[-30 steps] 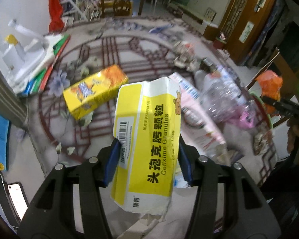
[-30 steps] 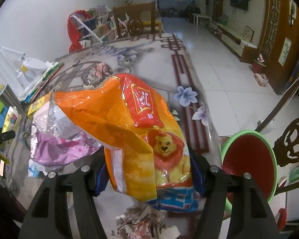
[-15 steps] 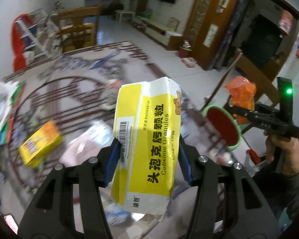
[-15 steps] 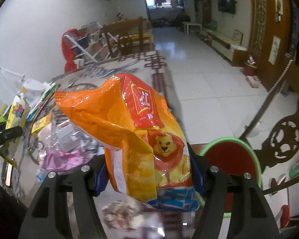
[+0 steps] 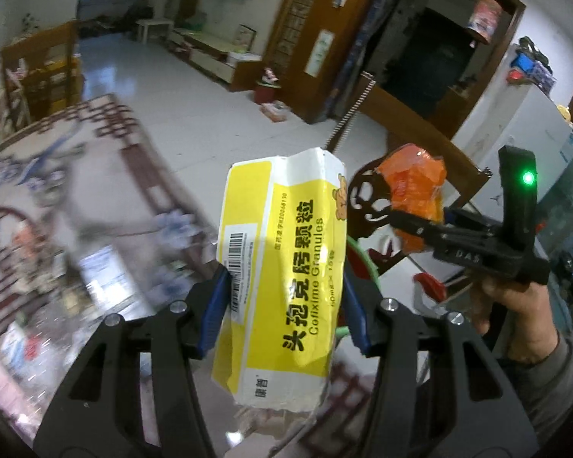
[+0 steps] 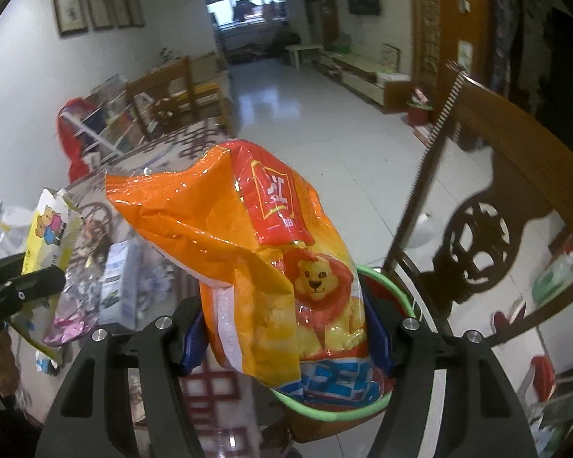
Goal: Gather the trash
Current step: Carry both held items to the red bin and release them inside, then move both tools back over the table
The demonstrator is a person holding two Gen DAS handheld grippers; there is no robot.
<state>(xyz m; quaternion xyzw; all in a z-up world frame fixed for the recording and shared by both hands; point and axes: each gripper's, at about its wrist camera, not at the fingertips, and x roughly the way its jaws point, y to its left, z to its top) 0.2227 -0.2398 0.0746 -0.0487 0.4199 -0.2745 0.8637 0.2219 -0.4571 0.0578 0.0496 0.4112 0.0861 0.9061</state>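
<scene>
**Both grippers loaded, held near bin**

The yellow-and-white granules box [image 5: 282,286] is clamped upright between the blue pads of the left gripper [image 5: 284,305]. The orange snack bag [image 6: 271,267] (lion print) is pinched by the right gripper [image 6: 286,336], directly above the green-rimmed red bin [image 6: 386,290]. A carved wooden chair [image 6: 477,236] is seen to the right. Remaining wrappers are left on the patterned table [image 5: 57,198], blurred.

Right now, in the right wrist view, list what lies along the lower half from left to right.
Left gripper → yellow medicine box → white carton → orange snack bag → carved chair back.
</scene>
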